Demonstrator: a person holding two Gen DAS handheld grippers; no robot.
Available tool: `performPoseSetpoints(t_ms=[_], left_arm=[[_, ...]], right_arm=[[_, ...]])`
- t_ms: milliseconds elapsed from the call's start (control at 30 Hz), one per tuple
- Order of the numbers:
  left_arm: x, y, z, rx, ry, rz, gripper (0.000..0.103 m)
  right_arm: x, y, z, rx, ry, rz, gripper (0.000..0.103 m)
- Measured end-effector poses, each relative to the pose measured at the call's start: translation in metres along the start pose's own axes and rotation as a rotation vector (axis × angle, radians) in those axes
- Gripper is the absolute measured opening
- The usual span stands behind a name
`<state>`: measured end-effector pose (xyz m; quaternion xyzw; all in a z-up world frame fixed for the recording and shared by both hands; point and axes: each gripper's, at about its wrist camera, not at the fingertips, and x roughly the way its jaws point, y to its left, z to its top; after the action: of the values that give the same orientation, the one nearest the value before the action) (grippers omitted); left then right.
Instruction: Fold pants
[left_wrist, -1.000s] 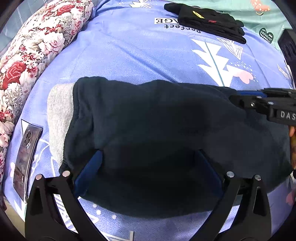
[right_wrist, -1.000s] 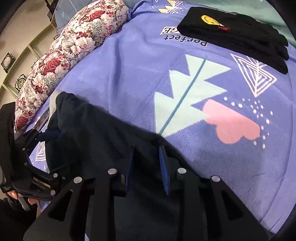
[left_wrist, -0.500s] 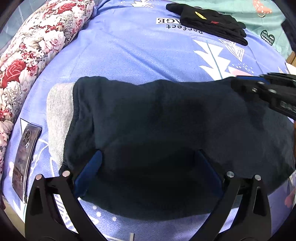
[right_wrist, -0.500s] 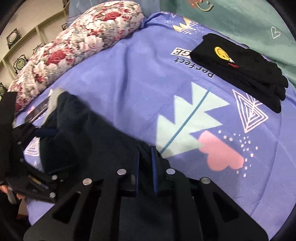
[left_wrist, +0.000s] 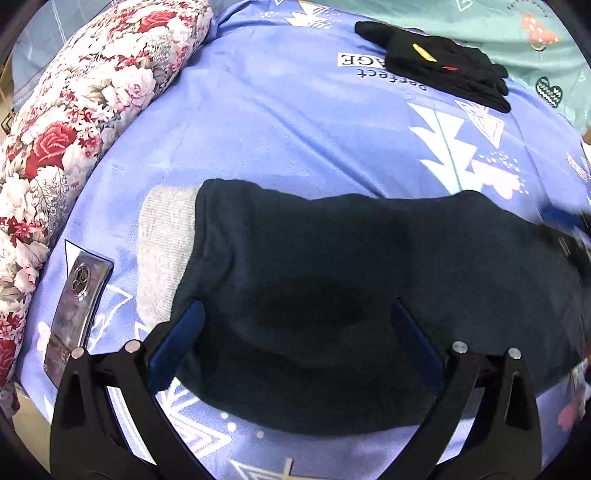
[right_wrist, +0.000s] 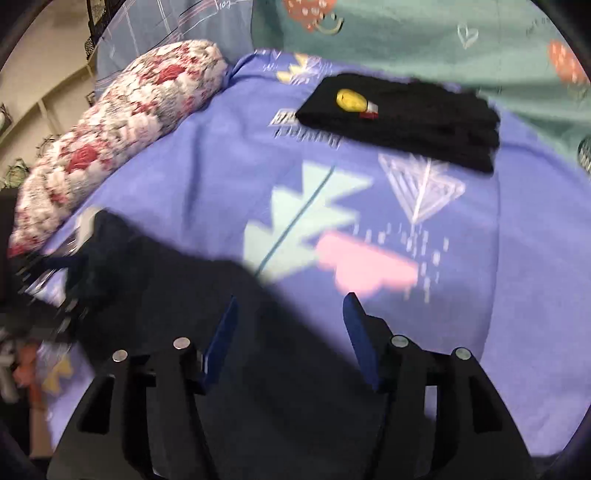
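Note:
Dark navy pants (left_wrist: 332, 288) lie folded on the violet bed sheet (left_wrist: 277, 122), with the grey waistband (left_wrist: 162, 251) at the left end. My left gripper (left_wrist: 295, 325) stands open, wide across the pants' near edge, without pinching the cloth. In the left wrist view my right gripper (left_wrist: 569, 229) is a blur at the pants' right end. In its own blurred view the right gripper (right_wrist: 290, 317) has its jaws opening; the pants' edge (right_wrist: 184, 295) lies under its left finger (right_wrist: 221, 332) and nothing is pinched between the pads.
A floral bolster (left_wrist: 74, 122) runs along the left side of the bed. A folded black garment (right_wrist: 402, 118) with a yellow patch lies at the far end, against teal bedding (right_wrist: 443, 44). A phone (left_wrist: 79, 295) lies left of the waistband.
The right gripper was shut on the pants' right edge; it has opened, let the cloth go and drawn away to the right. The left gripper and the pants stay where they were.

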<state>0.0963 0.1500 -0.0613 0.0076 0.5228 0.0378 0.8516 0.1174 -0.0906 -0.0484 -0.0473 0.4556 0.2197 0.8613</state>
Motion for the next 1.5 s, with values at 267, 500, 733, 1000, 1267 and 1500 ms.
performPoseSetpoints(t_ms=[267, 500, 733, 1000, 1267, 1500], left_arm=[[0.012, -0.004, 0.001, 0.007, 0.039, 0.051, 0.101], [0.011, -0.006, -0.001, 0.022, 0.041, 0.047, 0.101], [0.008, -0.004, -0.004, 0.007, 0.031, 0.047, 0.101], [-0.02, -0.017, -0.011, 0.025, -0.03, 0.034, 0.101], [-0.009, -0.07, -0.027, 0.149, 0.03, -0.027, 0.101], [-0.003, -0.067, -0.035, 0.136, 0.047, -0.057, 0.101]], right_arm=[[-0.081, -0.135, -0.084, 0.389, -0.073, -0.234, 0.063], [-0.114, -0.183, -0.148, 0.511, -0.085, -0.088, 0.063], [-0.15, -0.221, -0.167, 0.647, -0.197, -0.33, 0.037], [-0.201, -0.19, -0.214, 0.698, -0.278, -0.216, 0.065], [-0.212, -0.196, -0.271, 0.905, -0.22, -0.16, 0.068], [-0.201, -0.194, -0.286, 0.98, -0.215, -0.053, 0.067]])
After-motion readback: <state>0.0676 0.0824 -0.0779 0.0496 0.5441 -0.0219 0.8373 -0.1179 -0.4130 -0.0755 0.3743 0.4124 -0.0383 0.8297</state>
